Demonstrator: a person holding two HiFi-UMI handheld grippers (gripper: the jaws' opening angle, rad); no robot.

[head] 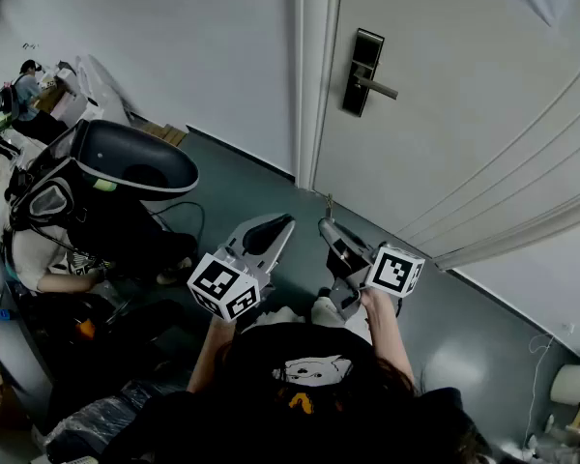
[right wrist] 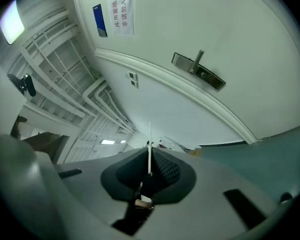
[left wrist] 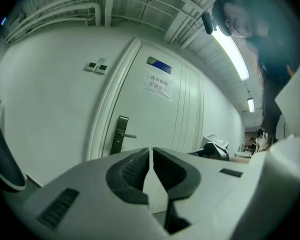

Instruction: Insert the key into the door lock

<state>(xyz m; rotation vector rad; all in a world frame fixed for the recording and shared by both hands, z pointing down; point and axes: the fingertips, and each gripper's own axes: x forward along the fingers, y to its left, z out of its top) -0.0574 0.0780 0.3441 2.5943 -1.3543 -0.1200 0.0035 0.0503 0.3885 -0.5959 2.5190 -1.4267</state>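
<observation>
A black lock plate with a silver lever handle [head: 365, 72] sits on the white door [head: 464, 114], up and ahead of both grippers. My right gripper [head: 326, 226] is shut on a key [right wrist: 149, 146], whose thin blade sticks out past the jaw tips, edge-on. It is well short of the lock [right wrist: 199, 72]. Beside it, my left gripper [head: 278, 224] is shut with nothing between its jaws [left wrist: 151, 156]. The left gripper view also shows the lock [left wrist: 120, 134], far off and left of the jaws.
The white door frame [head: 304, 75] and a wall stand left of the door. A person with a black-and-white headset [head: 126, 162] sits low at the left. A paper sign [left wrist: 156, 84] hangs on the door. Grey floor lies below, with cables and a white roll [head: 572, 385] at right.
</observation>
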